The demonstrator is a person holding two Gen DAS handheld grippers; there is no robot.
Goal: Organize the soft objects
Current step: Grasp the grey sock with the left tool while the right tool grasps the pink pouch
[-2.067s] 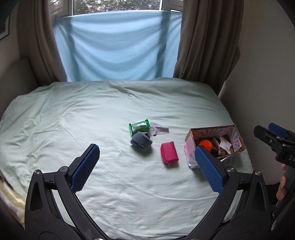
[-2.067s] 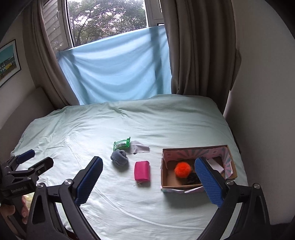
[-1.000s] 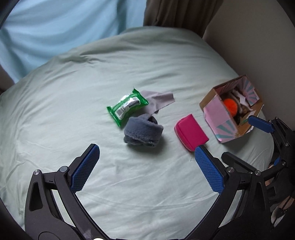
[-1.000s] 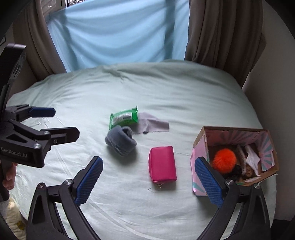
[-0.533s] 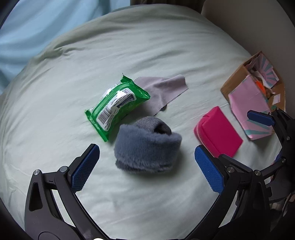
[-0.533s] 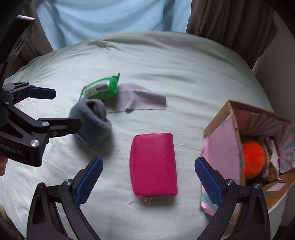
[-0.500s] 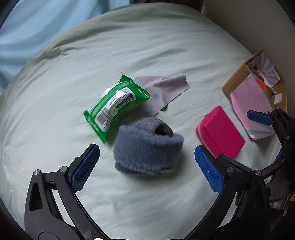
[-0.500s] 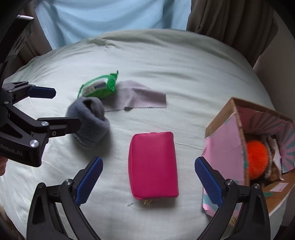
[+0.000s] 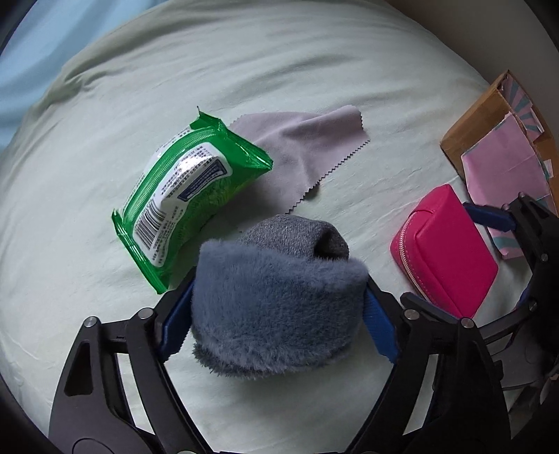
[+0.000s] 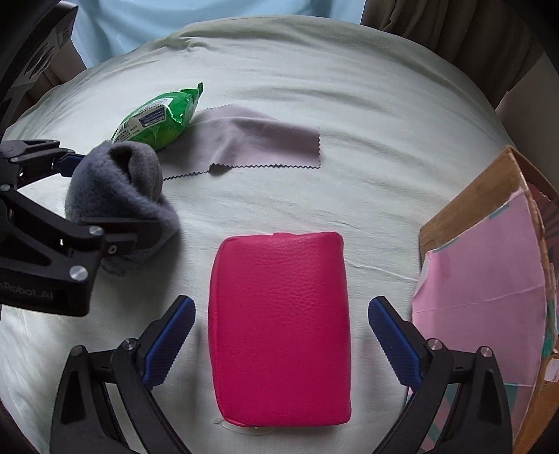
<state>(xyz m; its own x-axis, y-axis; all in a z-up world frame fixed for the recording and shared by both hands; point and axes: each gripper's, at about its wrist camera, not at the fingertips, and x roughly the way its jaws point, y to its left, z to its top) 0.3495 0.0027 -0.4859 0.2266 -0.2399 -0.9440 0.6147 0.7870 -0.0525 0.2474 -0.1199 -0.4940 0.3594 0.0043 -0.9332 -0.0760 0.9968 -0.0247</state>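
On the bed point(image 9: 349, 52), the left hand-held gripper point(image 9: 276, 309) is clenched on a rolled grey fuzzy sock point(image 9: 276, 293), ready to lift it. The right hand-held gripper point(image 10: 281, 335) stands released astride a pink pouch point(image 10: 279, 324), beside the cardboard box point(image 10: 489, 279) that likely collects them.

Home bedroom: sheeted bed point(image 10: 349, 104), brown curtains point(image 10: 454, 31) behind.

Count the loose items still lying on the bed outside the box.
4: the grey fuzzy roll between the left gripper's fingers, the pink pouch between the right gripper's fingers, the green wipes pack, and the grey cloth beside it. The box's contents aren't visible.
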